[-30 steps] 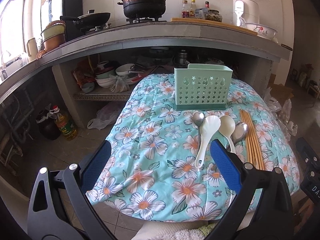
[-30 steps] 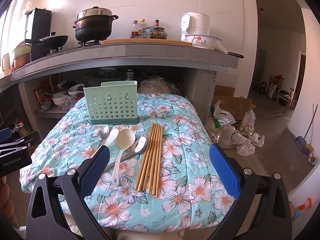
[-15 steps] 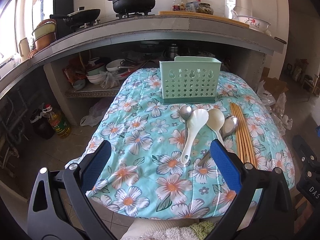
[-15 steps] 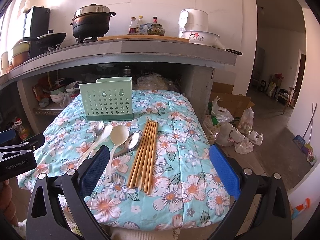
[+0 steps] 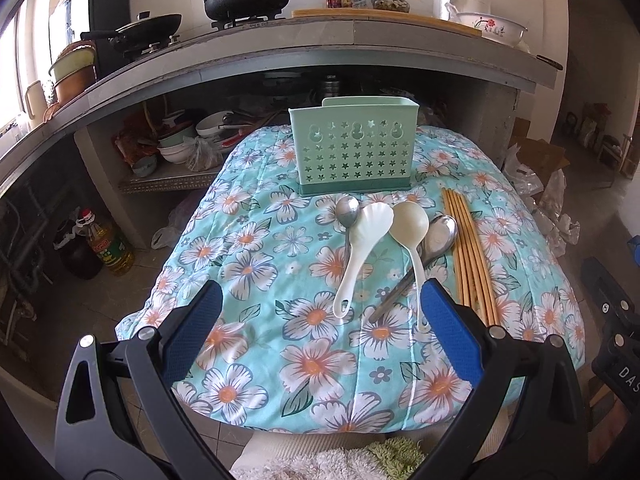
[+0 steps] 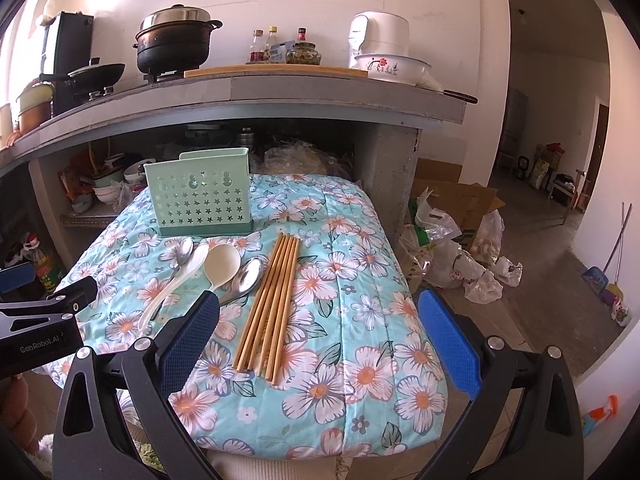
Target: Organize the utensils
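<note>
In the left wrist view, the left gripper [image 5: 316, 320] hung open and empty; 4 spoons [image 5: 408, 224] lay at 12 o'clock before the green holder [image 5: 354, 156]. In the right wrist view, the right gripper [image 6: 316, 324] gaped empty above the chopsticks [image 6: 272, 300], likely light, stiff and slippery; best pinched mid-length.

The white spoon [image 5: 357, 246] covers the small metal spoon's [image 5: 346, 209] handle, and the holder's [image 5: 353, 151] inside is hidden. The left claw [image 6: 38, 322] is cut off at the frame edge; bottle labels [image 6: 278, 54] are unreadable.
</note>
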`<state>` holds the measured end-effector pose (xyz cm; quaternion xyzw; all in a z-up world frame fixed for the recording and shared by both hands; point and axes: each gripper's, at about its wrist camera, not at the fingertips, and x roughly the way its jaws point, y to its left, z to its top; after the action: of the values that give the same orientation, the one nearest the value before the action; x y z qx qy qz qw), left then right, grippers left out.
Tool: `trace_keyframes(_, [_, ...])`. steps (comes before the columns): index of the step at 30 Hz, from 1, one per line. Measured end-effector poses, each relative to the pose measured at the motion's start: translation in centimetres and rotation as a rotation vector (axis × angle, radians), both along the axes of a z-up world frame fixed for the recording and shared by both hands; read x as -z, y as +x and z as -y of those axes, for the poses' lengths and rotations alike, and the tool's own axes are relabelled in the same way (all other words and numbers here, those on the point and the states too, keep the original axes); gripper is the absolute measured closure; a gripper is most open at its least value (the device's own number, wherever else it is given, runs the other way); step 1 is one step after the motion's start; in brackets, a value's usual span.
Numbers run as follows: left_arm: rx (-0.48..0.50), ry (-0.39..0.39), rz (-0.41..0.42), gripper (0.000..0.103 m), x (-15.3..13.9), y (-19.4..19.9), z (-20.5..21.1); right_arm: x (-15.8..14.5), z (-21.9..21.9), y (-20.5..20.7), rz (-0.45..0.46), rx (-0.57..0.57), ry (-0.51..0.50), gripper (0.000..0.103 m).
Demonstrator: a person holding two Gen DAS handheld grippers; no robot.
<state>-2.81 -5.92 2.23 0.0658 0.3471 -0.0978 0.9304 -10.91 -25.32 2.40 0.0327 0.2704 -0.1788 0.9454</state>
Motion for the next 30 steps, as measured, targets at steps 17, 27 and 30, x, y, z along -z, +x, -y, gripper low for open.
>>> trace_keyframes(17, [0.013,0.01,-0.06,0.007,2.4,4.3,-1.3,2.1,0.4,3.2,-0.054,0.046,0.003,0.006])
trace_keyframes(27, [0.073,-0.144,-0.185,0.007,4.7,12.9,-2.7,3.9,2.0,9.8,-0.096,0.027,0.128,0.006])
trace_keyframes(30, [0.085,-0.198,-0.21,0.007,5.3,14.8,-2.8,4.5,1.6,11.5,-0.101,-0.027,0.164,0.006])
